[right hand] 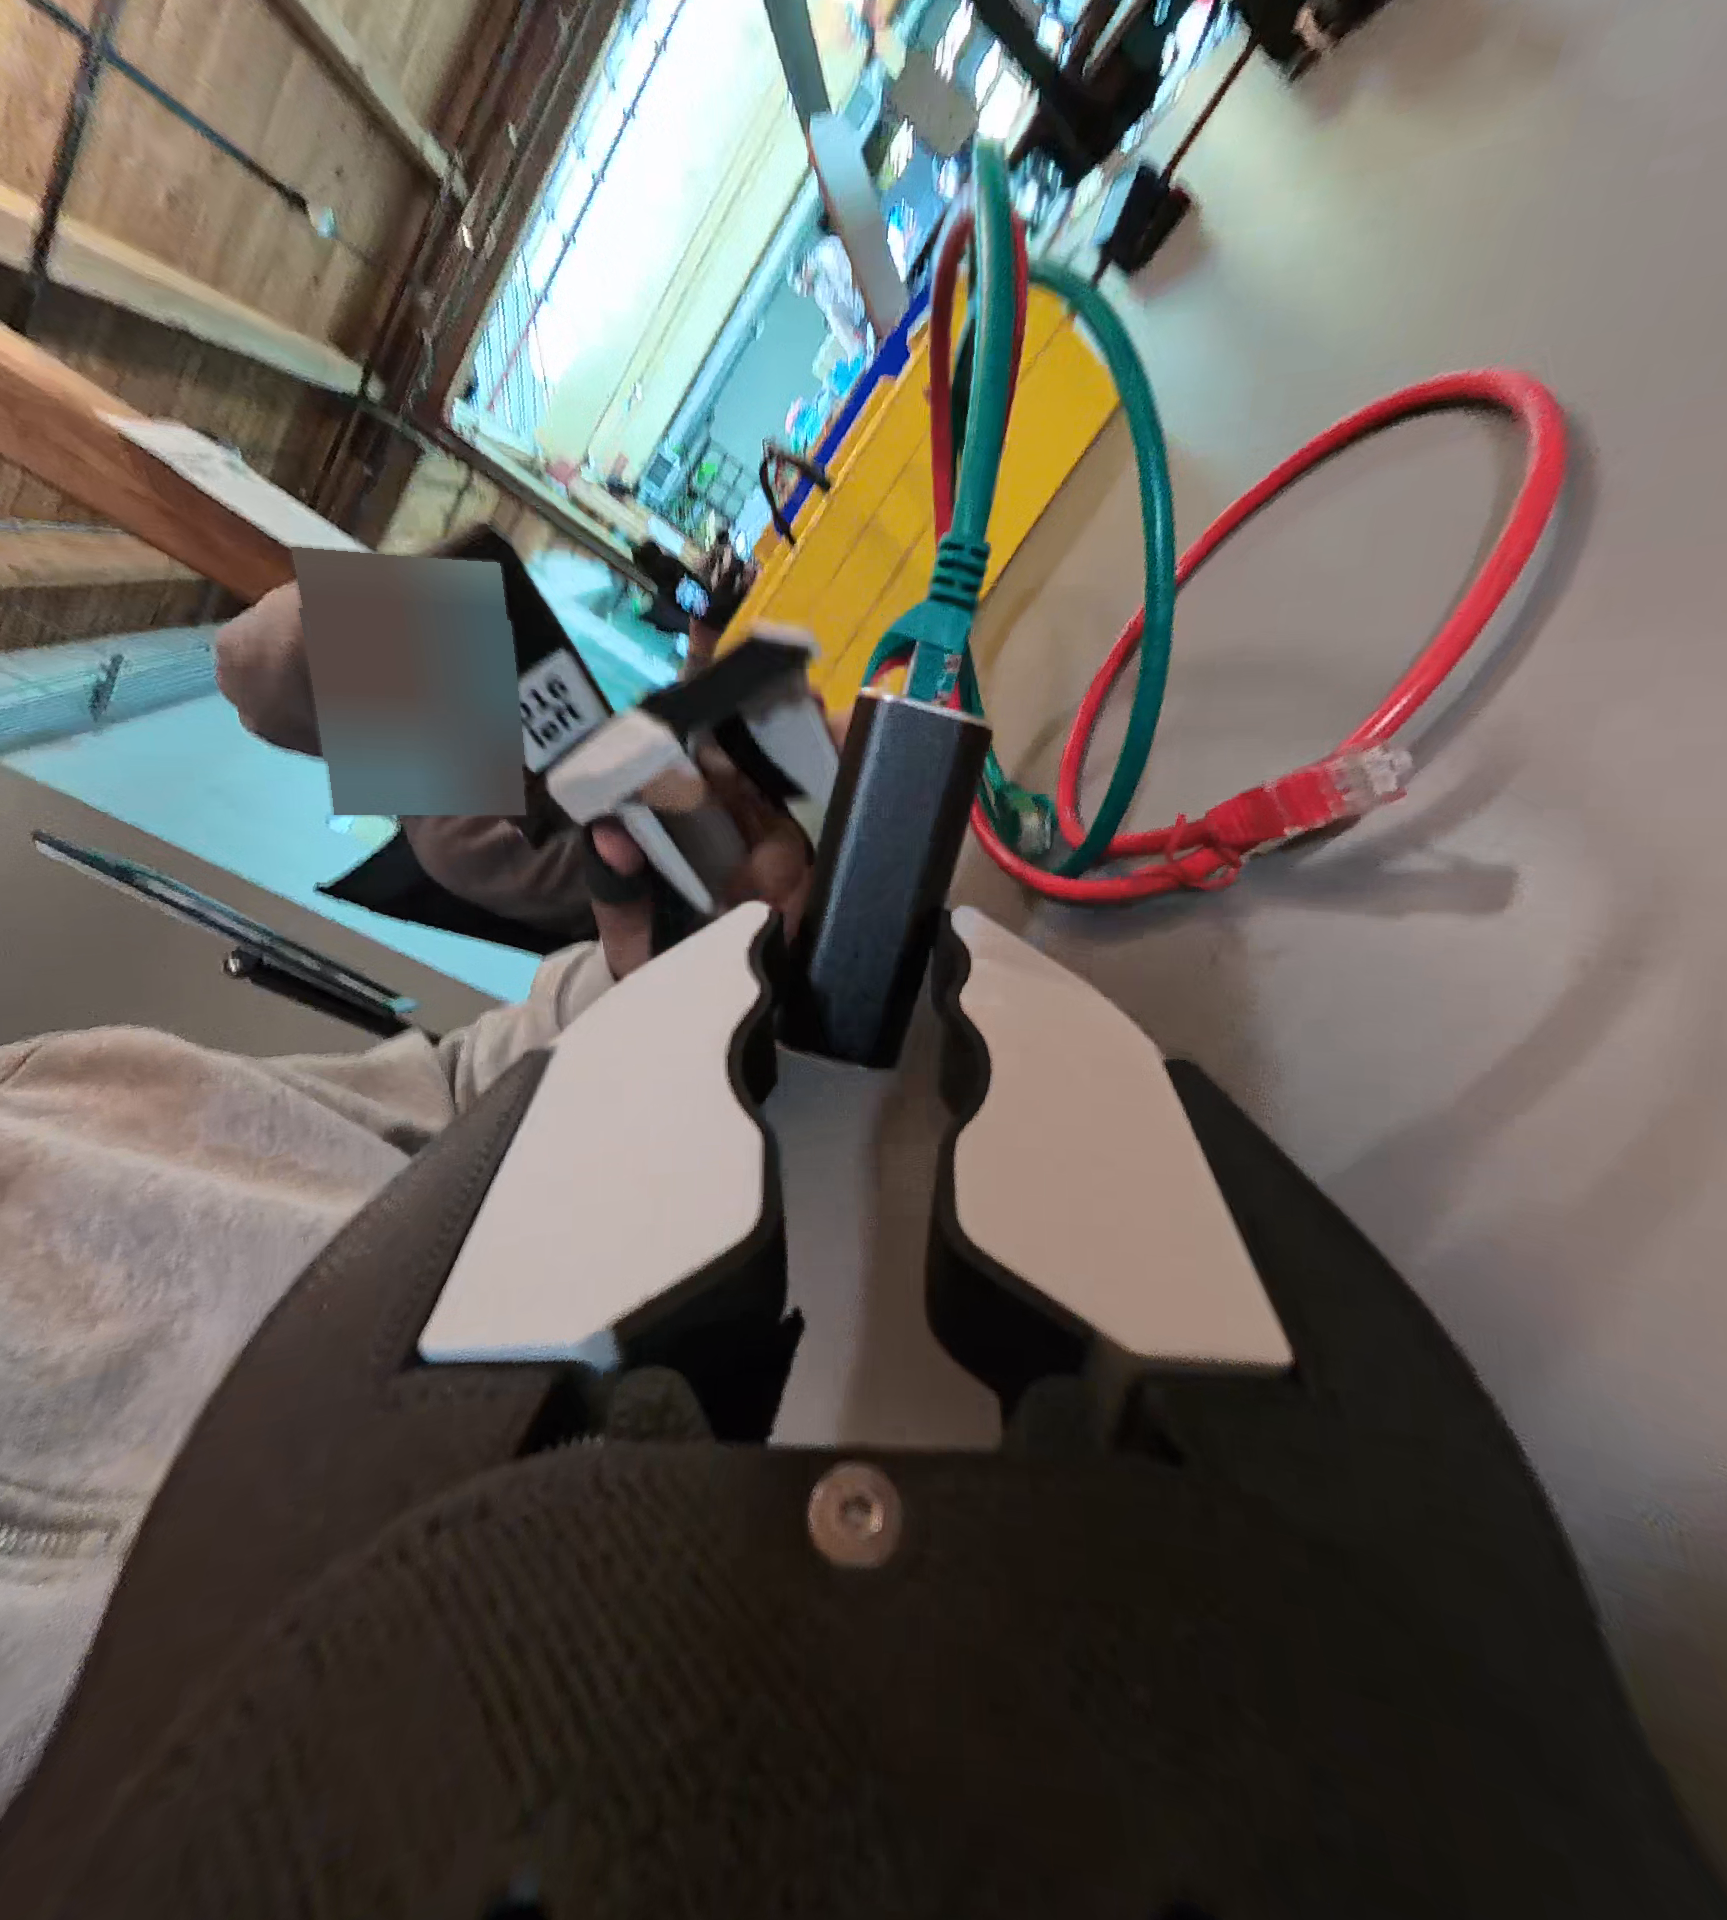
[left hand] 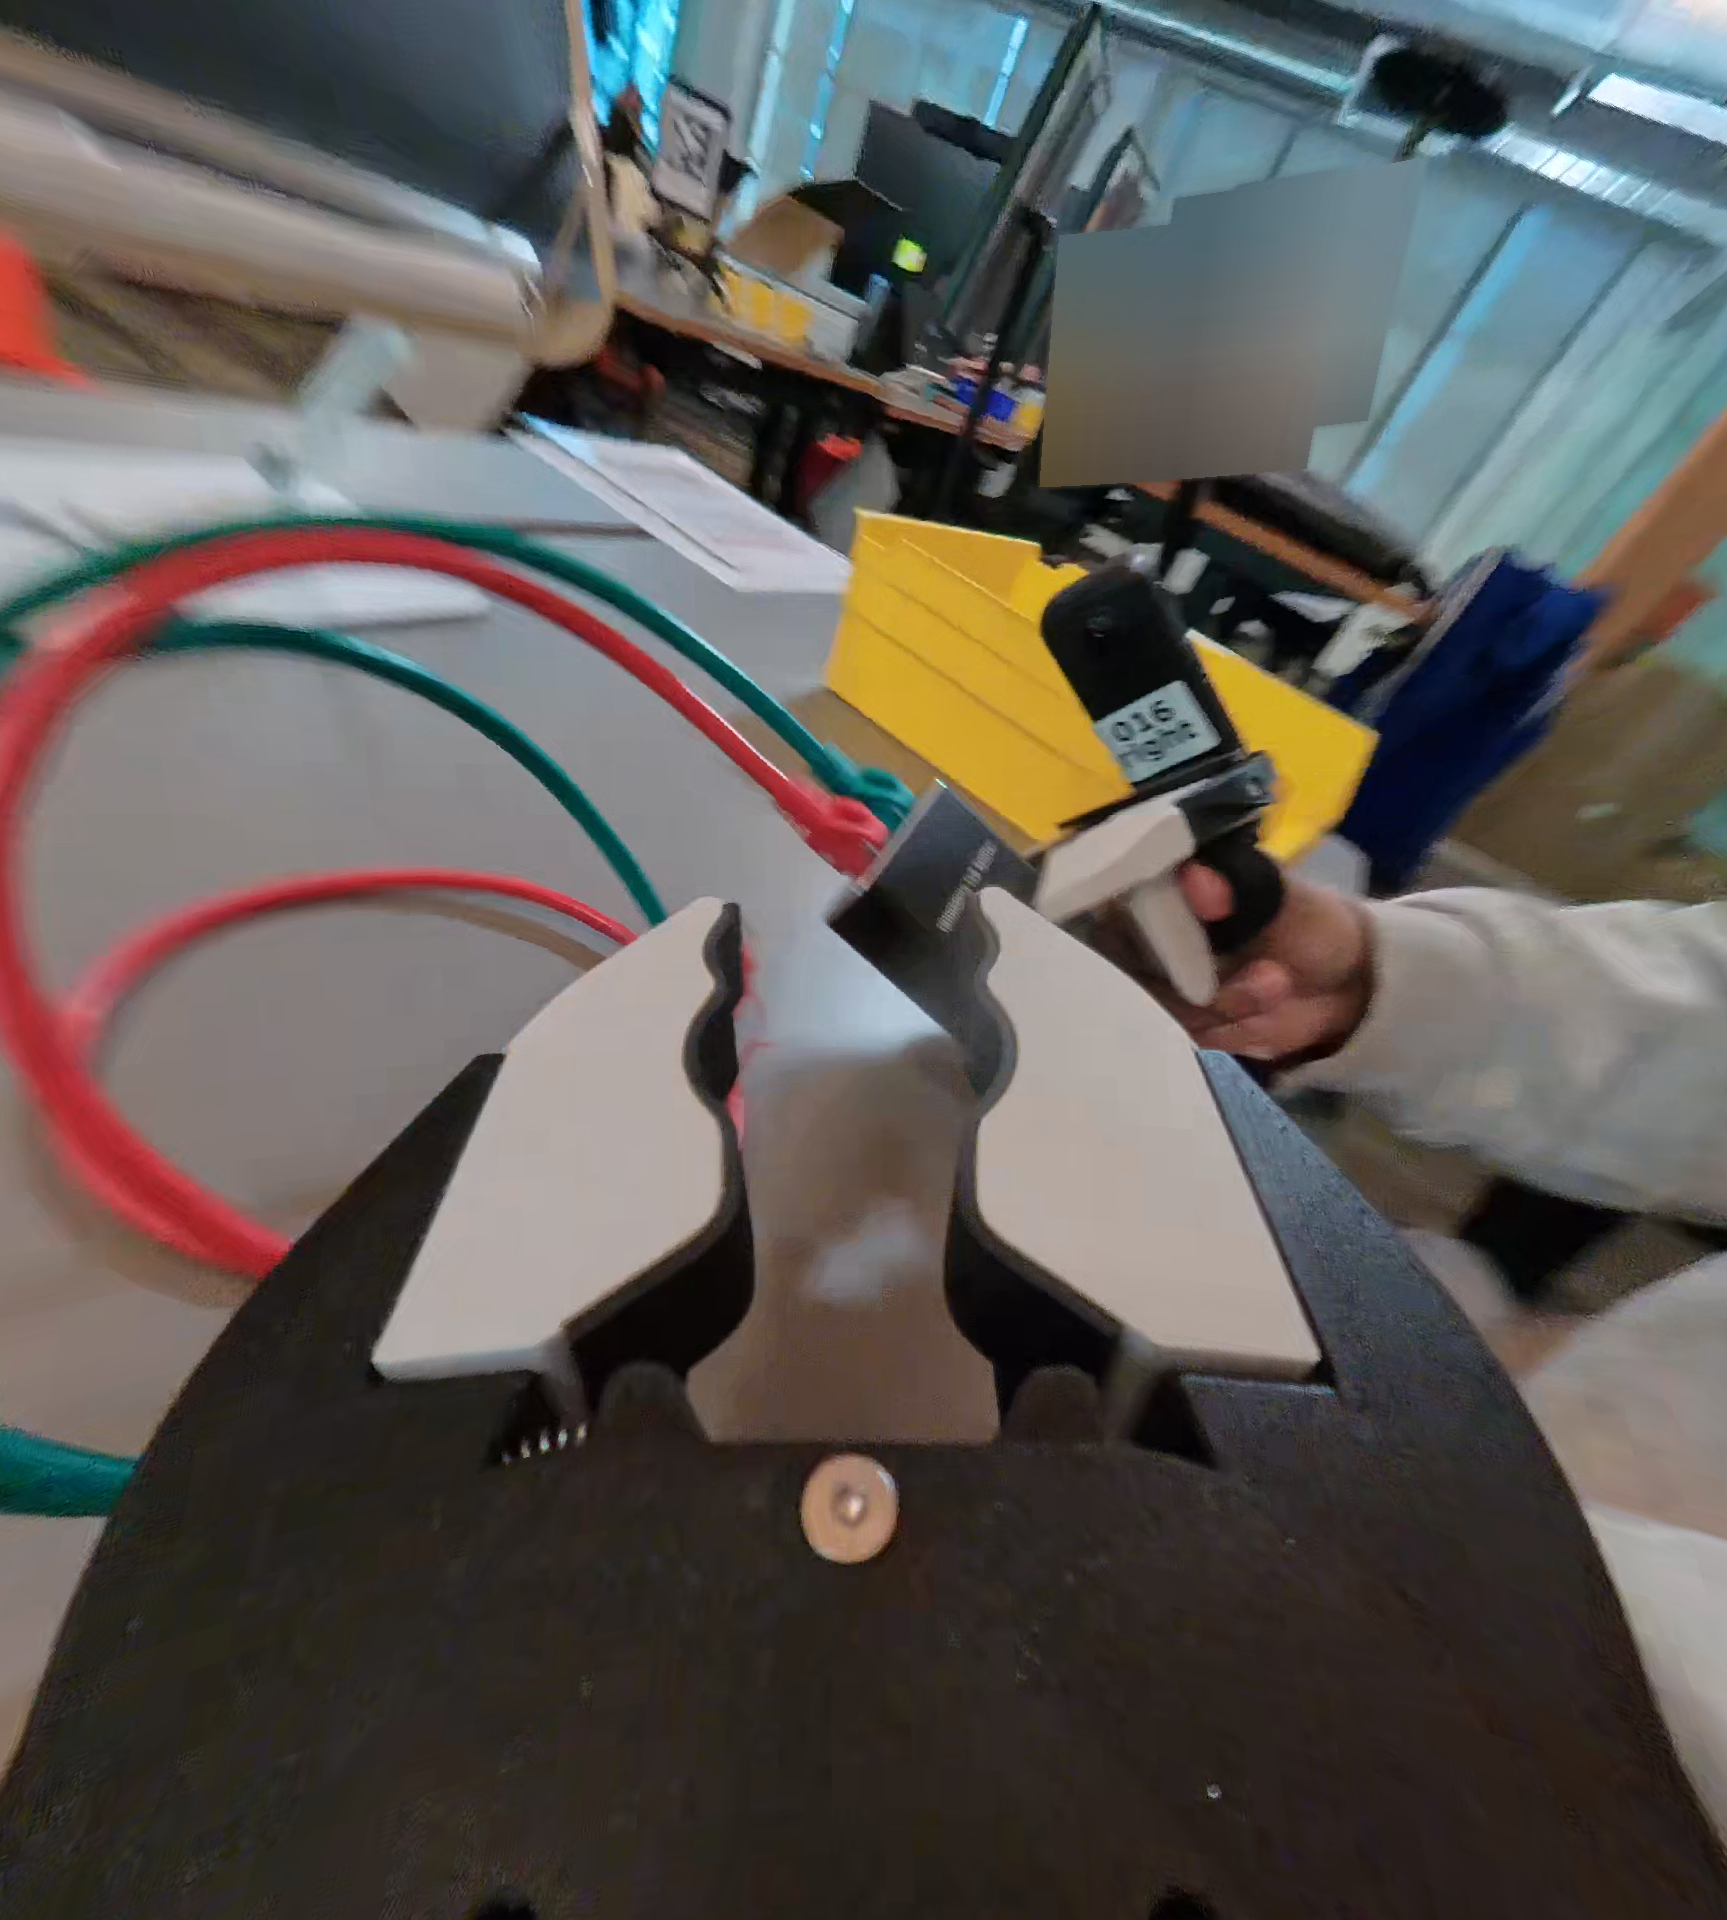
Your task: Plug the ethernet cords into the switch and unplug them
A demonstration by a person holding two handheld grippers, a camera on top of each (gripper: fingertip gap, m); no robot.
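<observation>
My right gripper (right hand: 859, 935) is shut on a small black switch (right hand: 895, 831) and holds it tilted above the grey table (right hand: 1461, 1143). A green cord (right hand: 952, 603) is plugged into its far end. In the left wrist view the switch (left hand: 926, 873) shows a red plug (left hand: 843, 826) and a green plug (left hand: 874, 790) seated side by side, with the right gripper (left hand: 1056, 868) behind it. My left gripper (left hand: 859, 935) is open and empty, close in front of the switch. A loose red plug (right hand: 1347, 779) lies on the table.
Red and green cord loops (left hand: 38, 935) spread over the table to the left. A yellow bin (left hand: 973, 665) stands at the table's far edge and a paper sheet (left hand: 693, 499) lies beyond. A flat tablet-like thing with a pen (right hand: 246, 935) lies by the person's sleeve (right hand: 111, 1195).
</observation>
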